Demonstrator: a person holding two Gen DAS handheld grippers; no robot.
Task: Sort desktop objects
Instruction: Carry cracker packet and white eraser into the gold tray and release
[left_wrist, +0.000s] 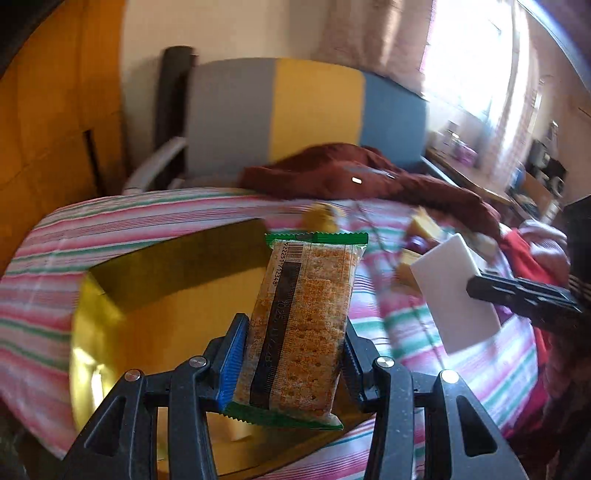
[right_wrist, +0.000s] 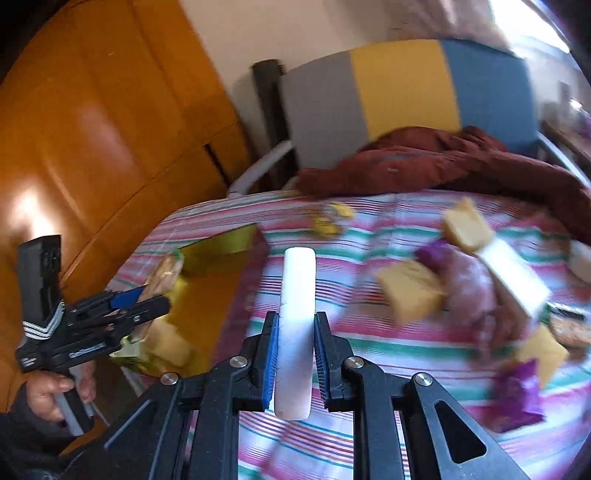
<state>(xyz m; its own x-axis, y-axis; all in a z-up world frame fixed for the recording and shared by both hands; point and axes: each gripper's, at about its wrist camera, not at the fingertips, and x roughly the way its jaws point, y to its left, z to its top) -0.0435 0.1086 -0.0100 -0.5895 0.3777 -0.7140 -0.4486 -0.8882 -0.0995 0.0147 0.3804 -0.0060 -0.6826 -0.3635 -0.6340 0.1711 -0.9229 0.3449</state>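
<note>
My left gripper (left_wrist: 293, 332) is shut on a cracker packet (left_wrist: 306, 314) with green ends, held upright above an open gold box (left_wrist: 166, 314). In the right wrist view the left gripper (right_wrist: 147, 299) hangs over that gold box (right_wrist: 207, 295), a person's hand (right_wrist: 55, 391) on its handle. My right gripper (right_wrist: 295, 321) is shut on a flat white block (right_wrist: 298, 288), seen edge-on above the striped tablecloth (right_wrist: 332, 439). The left wrist view shows the white block (left_wrist: 454, 291) broadside, with the right gripper (left_wrist: 517, 299) coming in from the right edge.
Several yellow blocks (right_wrist: 410, 291), purple packets (right_wrist: 517, 391) and a white box (right_wrist: 513, 280) lie scattered on the right of the table. A dark red garment (left_wrist: 351, 177) lies at the far edge before a grey, yellow and blue chair back (left_wrist: 314, 107). Wooden cabinet (right_wrist: 92, 129) at left.
</note>
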